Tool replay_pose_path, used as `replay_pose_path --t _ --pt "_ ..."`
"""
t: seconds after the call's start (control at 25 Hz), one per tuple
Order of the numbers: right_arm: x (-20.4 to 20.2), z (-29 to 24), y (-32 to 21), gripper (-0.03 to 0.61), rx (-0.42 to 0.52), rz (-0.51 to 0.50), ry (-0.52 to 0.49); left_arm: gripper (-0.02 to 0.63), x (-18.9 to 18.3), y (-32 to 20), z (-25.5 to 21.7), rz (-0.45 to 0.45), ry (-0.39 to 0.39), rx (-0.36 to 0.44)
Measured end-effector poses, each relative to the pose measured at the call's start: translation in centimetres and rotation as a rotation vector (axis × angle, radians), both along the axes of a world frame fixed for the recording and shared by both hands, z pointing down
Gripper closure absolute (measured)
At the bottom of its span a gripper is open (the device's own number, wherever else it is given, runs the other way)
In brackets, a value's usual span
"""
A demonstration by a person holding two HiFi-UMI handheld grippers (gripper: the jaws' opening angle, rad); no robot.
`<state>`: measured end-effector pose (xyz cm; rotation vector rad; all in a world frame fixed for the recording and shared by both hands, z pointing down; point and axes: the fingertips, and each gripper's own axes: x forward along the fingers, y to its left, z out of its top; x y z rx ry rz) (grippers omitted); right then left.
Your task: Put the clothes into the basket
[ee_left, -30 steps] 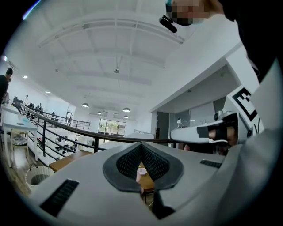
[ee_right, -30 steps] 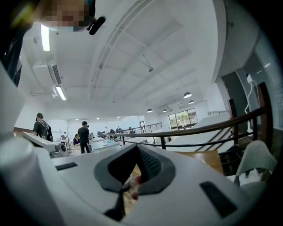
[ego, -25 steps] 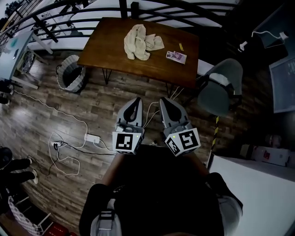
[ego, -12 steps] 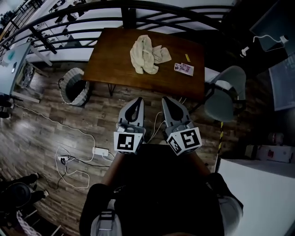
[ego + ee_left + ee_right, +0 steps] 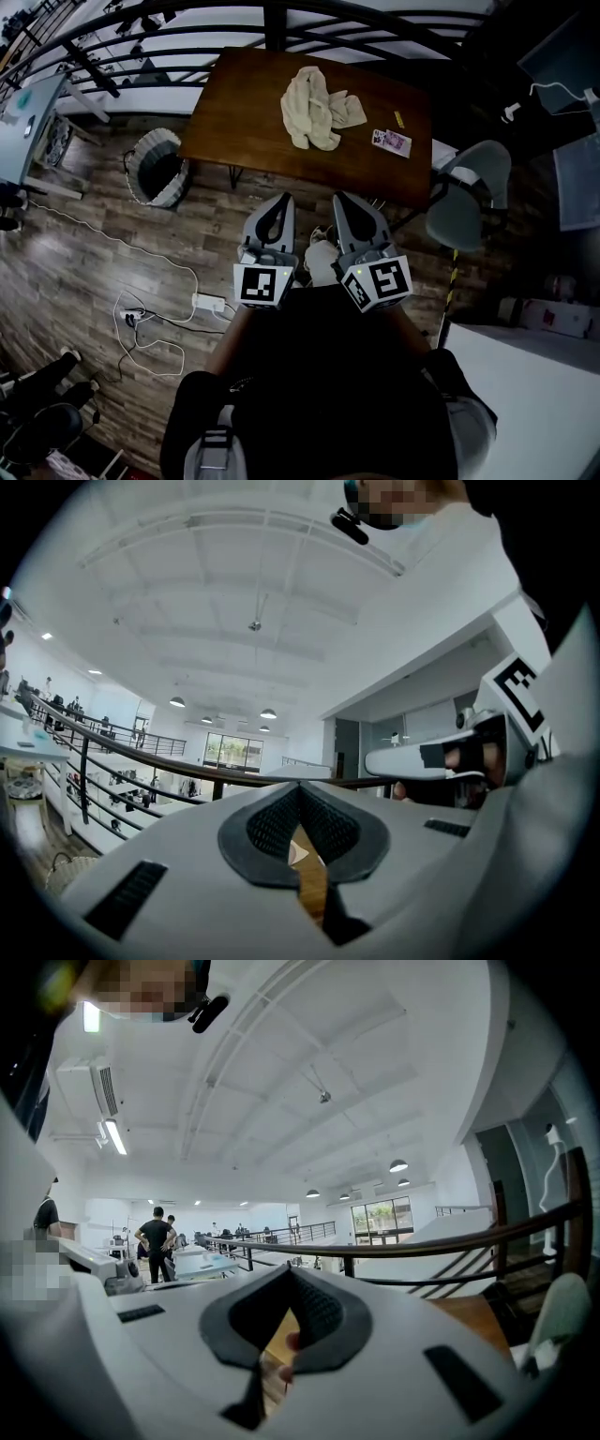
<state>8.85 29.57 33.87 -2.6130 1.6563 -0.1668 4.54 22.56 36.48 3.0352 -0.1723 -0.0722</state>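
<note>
Wood-plank flooring (image 5: 112, 244) fills most of the head view. A brown wooden table (image 5: 244, 103) stands at 12 o'clock from the person, backed by a dark railing (image 5: 169, 28).

1. Layout
- A grey-green chair (image 5: 469, 197) stands at 2 o'clock, just beside the table's right corner.
- The woven basket (image 5: 172, 194) stands on the floor at 10 o'clock, just beside the table's left end. Its mouth faces up and looks dark inside.
- The clothes (image 5: 317, 108) lie as one crumpled cream heap on the tabletop at 12 o'clock, well apart from the basket.
- A white power strip (image 5: 208, 302) with loose cable lies on the floor at 8 o'clock.
- A small printed packet (image 5: 391, 142) lies on the table near the heap, at its 4 o'clock.

2. Tool state
- The left gripper (image 5: 284, 200) and the right gripper (image 5: 339, 200) are held side by side, level, aimed at the table.
- On each, the jaws are fully together and hold nothing. Each gripper view shows only a sliver of tabletop through the gap behind the pads.

3. Step in hand (judgement)
- The step appears to be the approach; no garment has been gripped yet.
- Spread the jaws wide before reaching the heap, since closed tips would only push the fabric.
- Bite into a thick fold near the top of the heap, not a thin edge, so that the cloth lifts as one bundle.
- Keep clear of the packet.
- Lift until the trailing fabric clears the table edge, then carry towards 10 o'clock and release over the basket mouth.
</note>
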Motion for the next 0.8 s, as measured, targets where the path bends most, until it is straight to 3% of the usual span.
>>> replay_pose_path --t 0.44,0.8 --pt "4.0 0.5 -6.2 0.569 0.022 -0.061 -0.010 0.600 3.6 -4.7 0.6 -0.022 -0.022 0.019" --pt "12.0 1.4 -9.9 0.569 0.011 -0.048 -0.032 0.600 11.9 -8.3 1.5 -0.010 -0.057 0.028"
